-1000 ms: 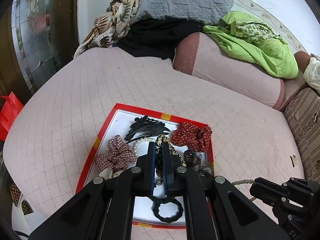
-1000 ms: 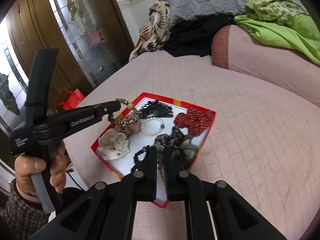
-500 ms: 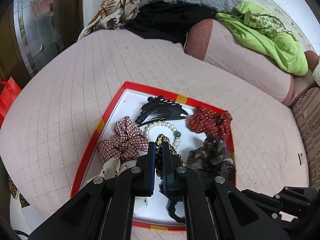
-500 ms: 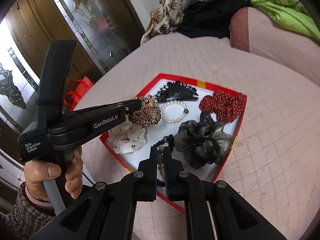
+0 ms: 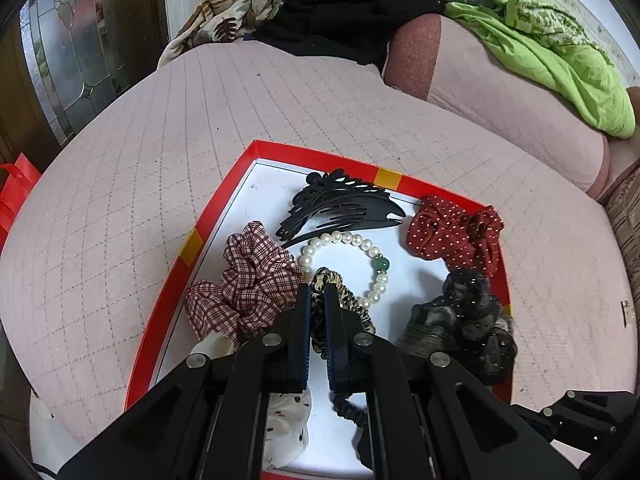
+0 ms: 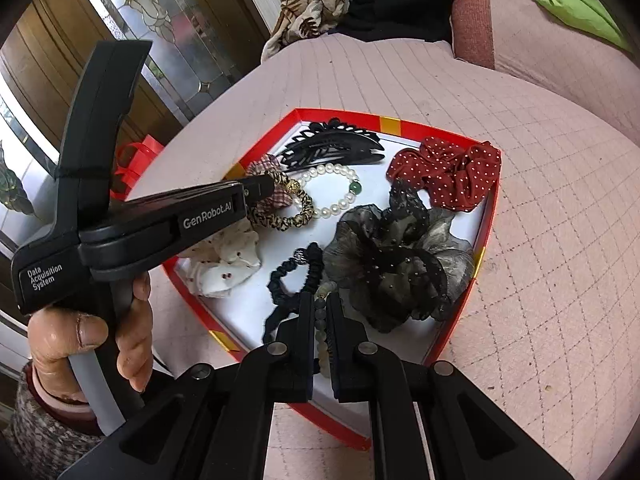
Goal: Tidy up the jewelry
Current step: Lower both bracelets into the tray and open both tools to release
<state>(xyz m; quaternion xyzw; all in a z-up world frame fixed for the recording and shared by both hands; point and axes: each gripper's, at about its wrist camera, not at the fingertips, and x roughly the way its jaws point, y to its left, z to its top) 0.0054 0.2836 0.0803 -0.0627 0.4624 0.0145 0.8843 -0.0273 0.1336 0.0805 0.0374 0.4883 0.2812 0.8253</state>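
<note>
A red-rimmed white tray [image 5: 224,196] [image 6: 490,216] lies on the pink quilted bed. In it are a black comb clip [image 5: 340,208], a pearl bracelet [image 5: 348,240] [image 6: 340,200], a plaid scrunchie [image 5: 252,276], a red dotted scrunchie [image 5: 452,232] [image 6: 448,172], a dark gauze scrunchie [image 5: 468,320] [image 6: 400,268], a white scrunchie [image 6: 224,260] and a black hair tie [image 6: 296,280]. My left gripper [image 5: 316,296] [image 6: 264,188] is shut on a leopard-print scrunchie [image 5: 344,300] [image 6: 292,212], low over the tray beside the pearls. My right gripper [image 6: 319,300] is shut on a pale bead bracelet [image 6: 322,320] at the tray's near edge.
Pillows and a heap of clothes, among them a green cloth [image 5: 560,48] and a leaf-print scarf [image 5: 240,4], lie at the bed's far end. A glass-panelled door [image 6: 168,40] and a red bag [image 6: 132,160] stand to the left.
Both grippers have come down closer to the tray. The left one has lowered the leopard-print scrunchie from above the tray to beside the pearl bracelet. Both stay shut.
</note>
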